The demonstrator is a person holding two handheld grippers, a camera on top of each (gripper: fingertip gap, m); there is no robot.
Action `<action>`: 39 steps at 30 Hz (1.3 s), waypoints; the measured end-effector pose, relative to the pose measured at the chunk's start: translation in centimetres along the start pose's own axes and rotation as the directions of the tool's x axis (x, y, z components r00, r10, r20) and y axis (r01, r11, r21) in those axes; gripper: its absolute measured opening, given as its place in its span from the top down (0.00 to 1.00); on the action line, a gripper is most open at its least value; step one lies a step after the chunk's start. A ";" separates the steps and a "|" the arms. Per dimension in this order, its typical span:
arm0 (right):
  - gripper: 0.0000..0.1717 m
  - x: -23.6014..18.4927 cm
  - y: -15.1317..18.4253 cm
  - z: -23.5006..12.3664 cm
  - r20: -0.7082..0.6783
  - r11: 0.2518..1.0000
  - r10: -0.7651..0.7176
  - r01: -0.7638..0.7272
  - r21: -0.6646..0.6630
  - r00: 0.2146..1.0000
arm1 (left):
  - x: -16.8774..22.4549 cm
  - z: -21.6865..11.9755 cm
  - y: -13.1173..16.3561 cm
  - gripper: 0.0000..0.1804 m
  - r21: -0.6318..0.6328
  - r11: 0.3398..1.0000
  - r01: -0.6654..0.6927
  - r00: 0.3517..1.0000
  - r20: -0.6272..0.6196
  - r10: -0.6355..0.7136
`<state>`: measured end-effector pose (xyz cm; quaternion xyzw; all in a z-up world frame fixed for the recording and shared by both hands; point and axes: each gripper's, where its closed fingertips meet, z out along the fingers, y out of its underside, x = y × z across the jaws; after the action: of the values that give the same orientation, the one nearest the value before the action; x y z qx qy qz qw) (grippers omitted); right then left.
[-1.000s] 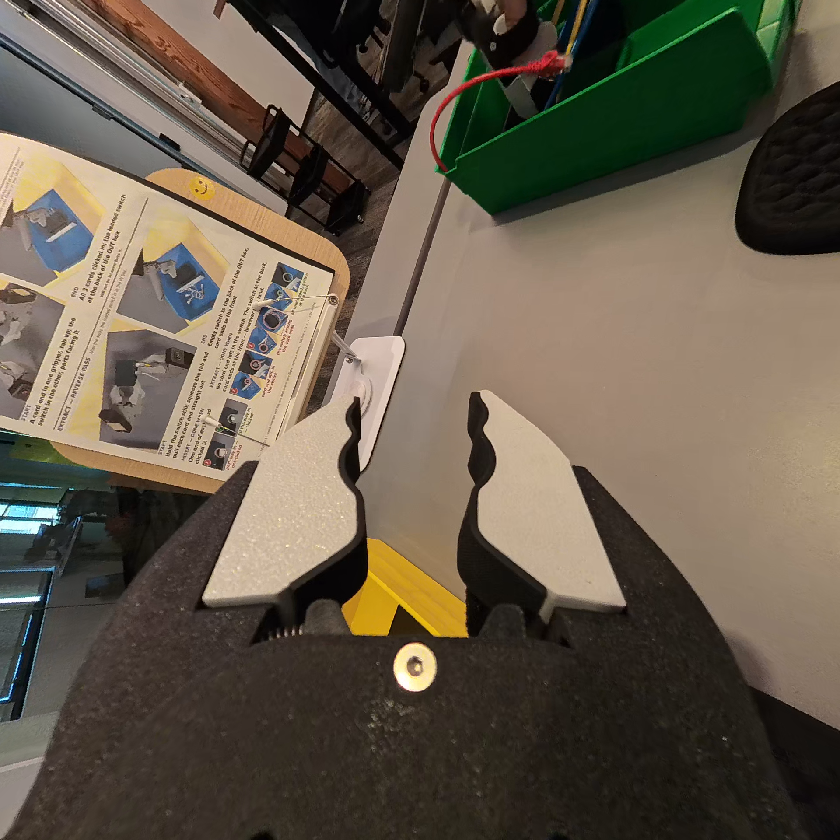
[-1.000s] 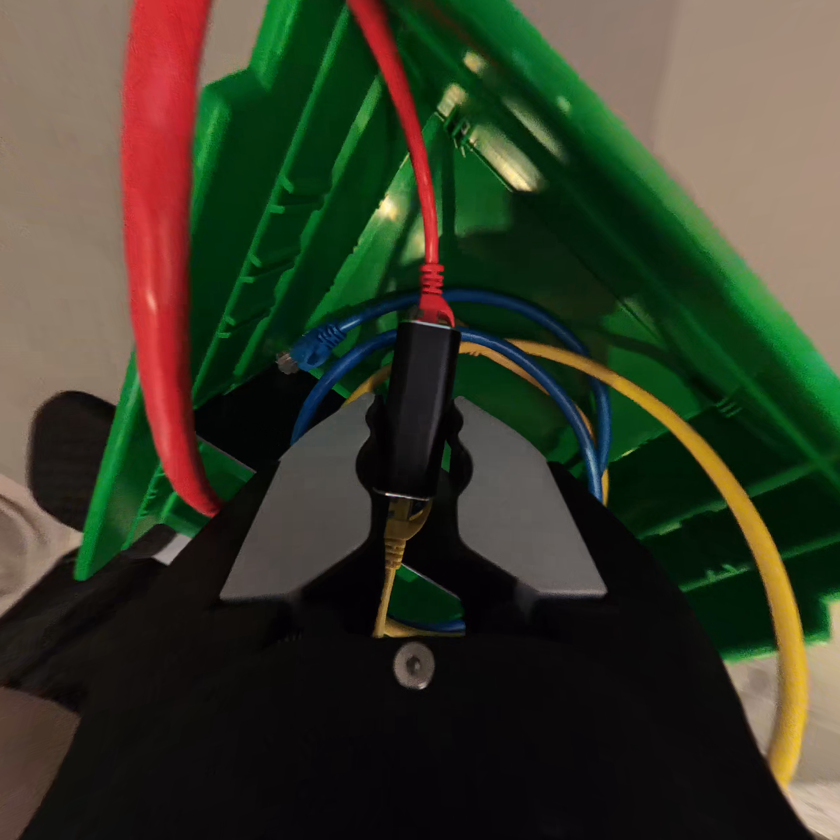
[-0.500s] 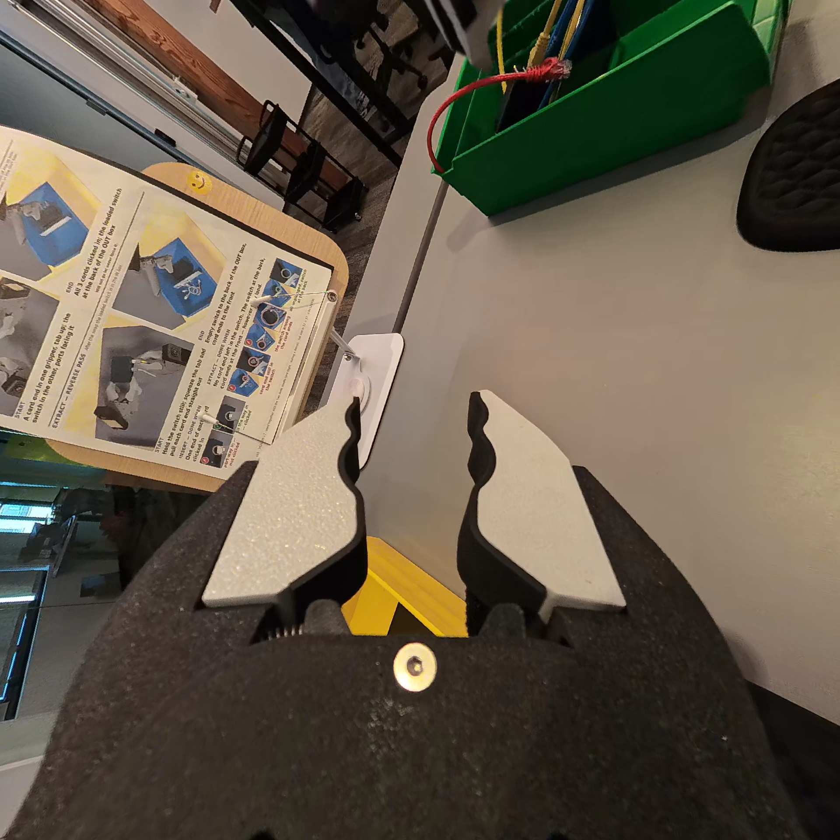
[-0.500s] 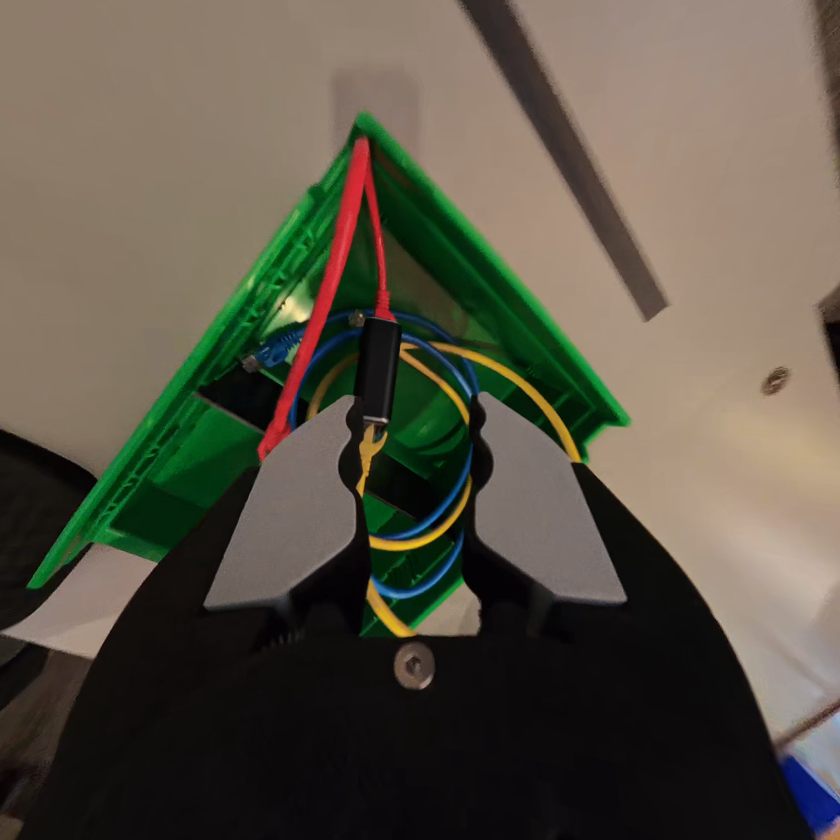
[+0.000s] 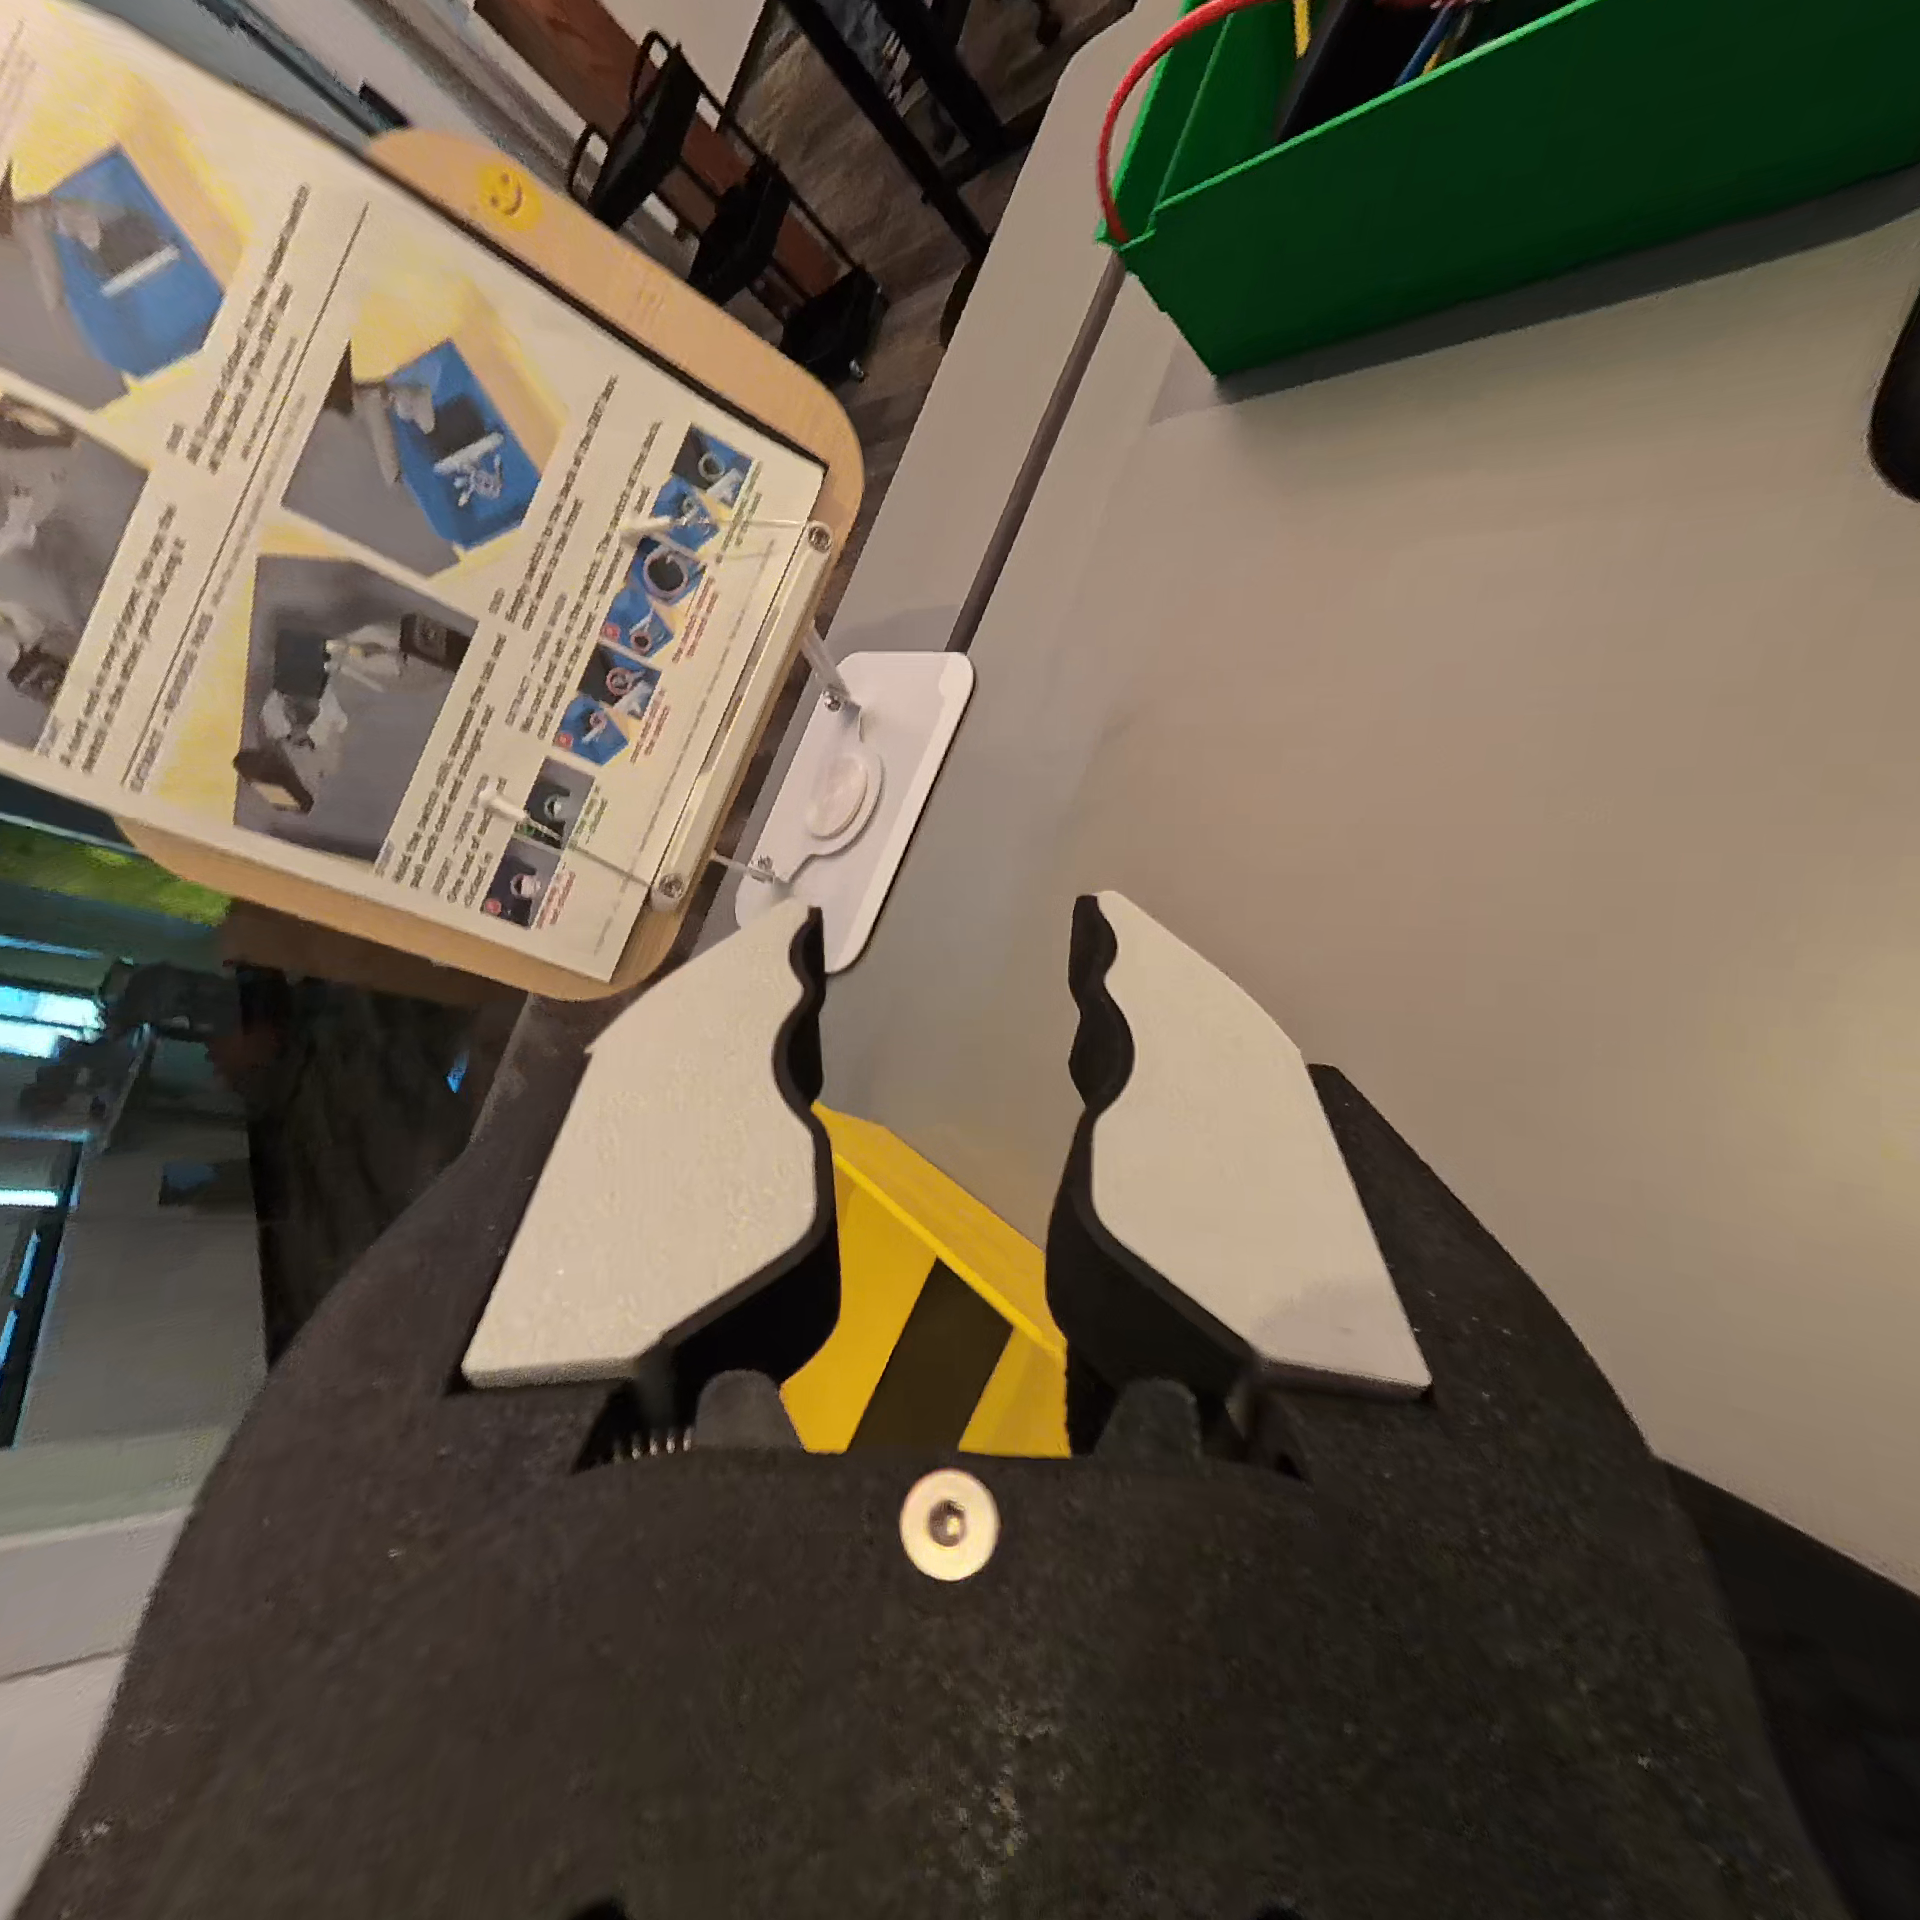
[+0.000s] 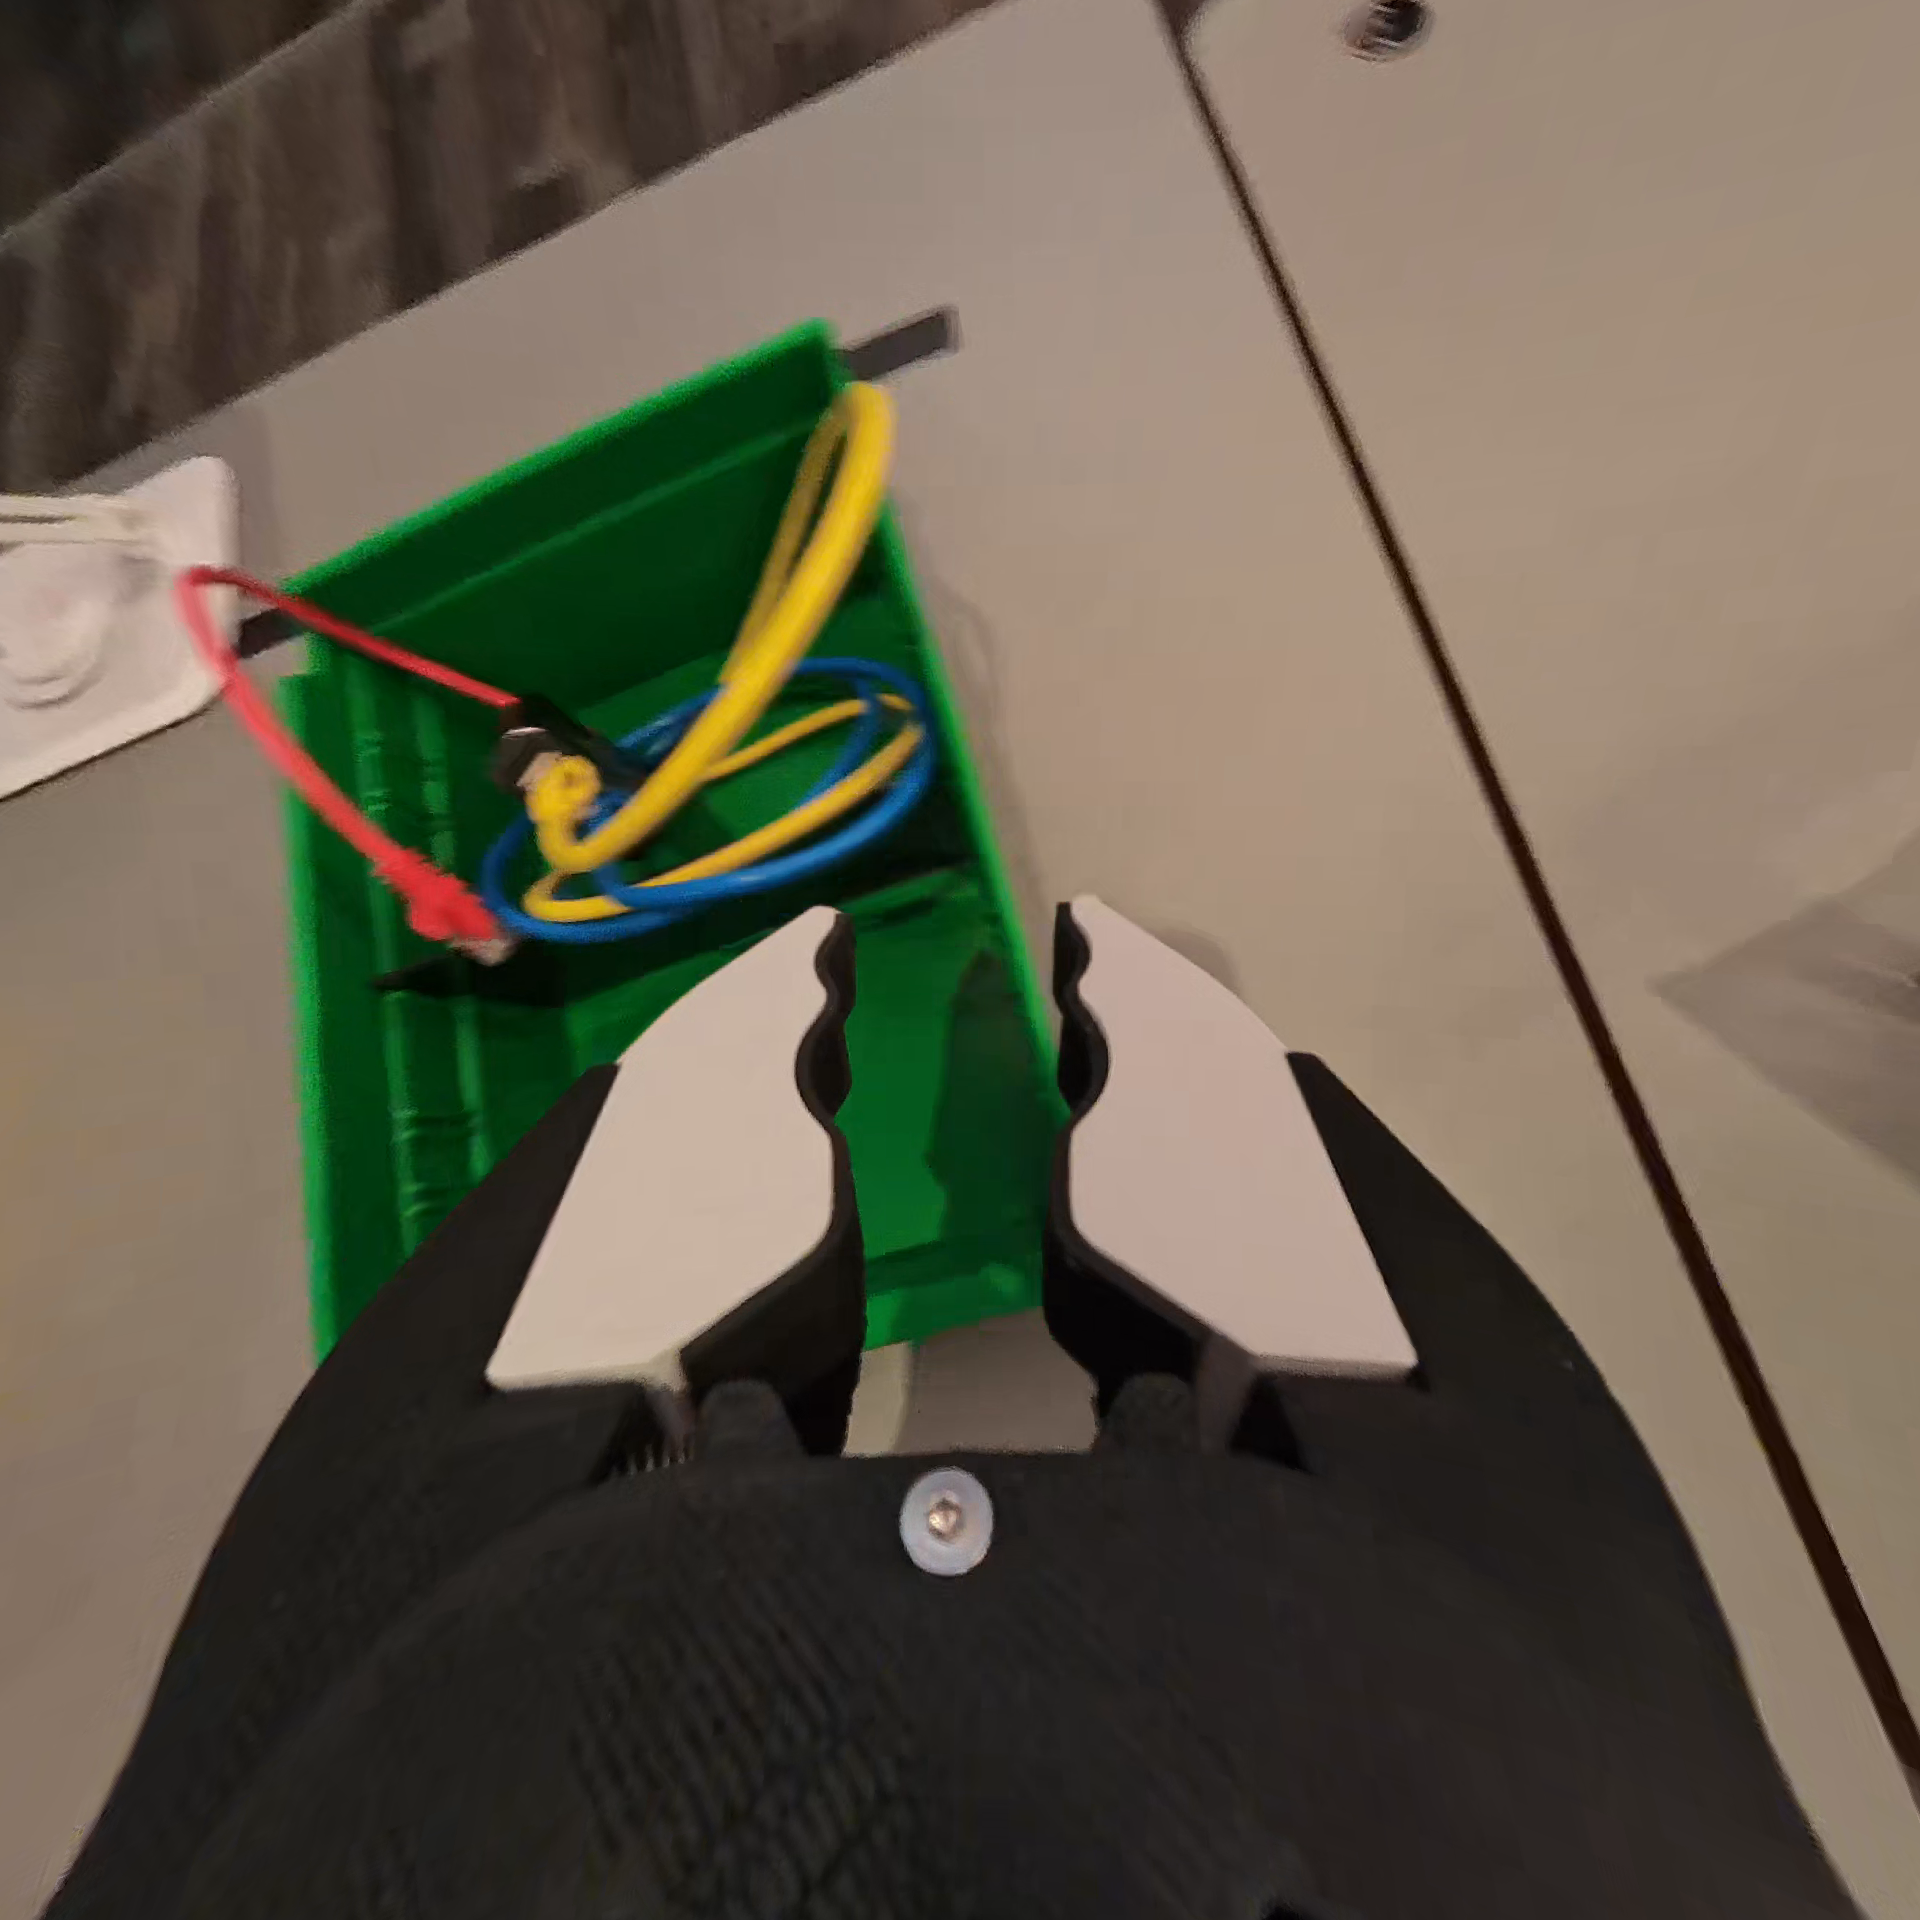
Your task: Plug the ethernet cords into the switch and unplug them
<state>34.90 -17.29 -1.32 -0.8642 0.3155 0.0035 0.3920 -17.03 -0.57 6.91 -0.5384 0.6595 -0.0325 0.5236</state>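
In the right wrist view the small black switch (image 6: 540, 743) lies in the green bin (image 6: 582, 561) with the red cord (image 6: 312, 769), the yellow cord (image 6: 790, 603) and the blue cord (image 6: 748, 883) around it. The red and yellow cords reach the switch. My right gripper (image 6: 951, 935) is open and empty above the bin's near end, apart from the switch. My left gripper (image 5: 945, 935) is open and empty over the grey table (image 5: 1455, 727). The left wrist view shows the bin (image 5: 1507, 208) far off at the top right, with the red cord (image 5: 1117, 135) looping over its rim.
An instruction sheet on a wooden board (image 5: 416, 540) stands at the table's left edge on a white base (image 5: 862, 790). A yellow and black object (image 5: 935, 1299) lies under my left gripper. A black pad (image 5: 1896, 416) sits at the right edge. A seam (image 6: 1455, 727) crosses the table. Spacing between my two grippers at the tips: around 55 cm.
My right gripper was shut on the black switch inside the bin; it opened, let the switch drop among the cords, and drew back and up. My left gripper shifted only slightly.
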 end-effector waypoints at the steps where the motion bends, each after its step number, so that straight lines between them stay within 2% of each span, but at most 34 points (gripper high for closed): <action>1: 0.79 0.8 -0.1 0.1 -0.008 1.000 0.017 -0.017 0.003 1.000 | -0.4 -0.2 0.4 0.75 -0.006 1.000 0.024 1.000 0.001 -0.024; 3: 0.83 0.9 -0.2 1.2 0.033 1.000 -0.011 0.012 -0.012 0.999 | -1.3 -0.6 1.1 0.75 -0.021 0.998 0.058 0.998 0.020 -0.058; 5: 0.81 2.0 1.0 3.2 -0.026 0.991 -0.064 0.060 -0.122 0.998 | -2.4 -1.2 2.0 0.74 -0.040 0.996 0.085 0.995 0.053 -0.083; 7: 0.81 0.8 1.9 5.2 0.046 0.974 -0.110 0.117 -0.192 0.993 | -3.6 -1.8 3.0 0.73 -0.056 0.990 0.129 0.989 0.086 -0.124; 9: 0.81 1.5 2.1 6.4 -0.005 0.960 -0.162 0.157 -0.234 0.987 | -4.5 -2.6 4.0 0.73 -0.065 0.982 0.178 0.980 0.104 -0.171; 11: 0.82 0.8 2.5 7.5 0.047 0.948 -0.152 0.159 -0.275 0.987 | -5.4 -3.6 5.0 0.72 -0.074 0.974 0.213 0.971 0.130 -0.202; 13: 0.88 0.1 3.8 8.4 0.090 0.926 -0.106 0.131 -0.354 0.990 | -6.4 -4.5 6.3 0.72 -0.088 0.963 0.256 0.958 0.155 -0.241; 15: 0.96 0.3 4.5 8.7 0.071 0.908 -0.113 0.132 -0.397 0.991 | -7.4 -5.3 8.2 0.72 -0.120 0.942 0.313 0.938 0.192 -0.287; 16: 0.96 -0.1 4.6 8.7 0.088 0.904 -0.124 0.149 -0.402 0.988 | -8.0 -5.7 9.4 0.72 -0.145 0.925 0.350 0.924 0.217 -0.315; 19: 0.96 -1.6 5.1 8.8 0.140 0.884 -0.152 0.198 -0.423 0.978 | -9.4 -7.4 14.4 0.72 -0.244 0.825 0.509 0.849 0.303 -0.433; 23: 0.96 -3.6 5.6 9.0 0.165 0.854 -0.193 0.248 -0.457 0.967 | -9.7 -9.7 22.4 0.73 -0.385 0.595 0.705 0.708 0.428 -0.561; 26: 0.95 -5.9 6.2 9.2 0.199 0.835 -0.181 0.257 -0.487 0.963 | -10.0 -10.7 27.4 0.72 -0.404 0.448 0.798 0.603 0.507 -0.616; 28: 0.94 -7.8 7.0 9.1 0.217 0.815 -0.127 0.226 -0.534 0.968 | -9.4 -10.6 29.9 0.73 -0.418 0.350 0.839 0.535 0.510 -0.673; 31: 0.94 -10.2 8.0 9.0 0.244 0.765 -0.190 0.300 -0.571 0.951 | -7.8 -9.5 32.2 0.74 -0.461 0.239 0.855 0.462 0.465 -0.755; 34: 0.95 -12.2 8.8 9.1 0.232 0.711 -0.262 0.350 -0.610 0.937 | -6.7 -8.4 33.3 0.75 -0.498 0.187 0.847 0.429 0.432 -0.793; 39: 0.96 -15.5 9.9 9.6 0.240 0.641 -0.345 0.414 -0.647 0.908 | -4.8 -7.6 34.5 0.78 -0.583 0.110 0.805 0.414 0.421 -0.807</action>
<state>19.41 -7.24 -10.74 -0.9920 0.0844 0.0778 0.0518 -46.44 13.45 -7.49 -0.9622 0.2133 -0.0508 0.1616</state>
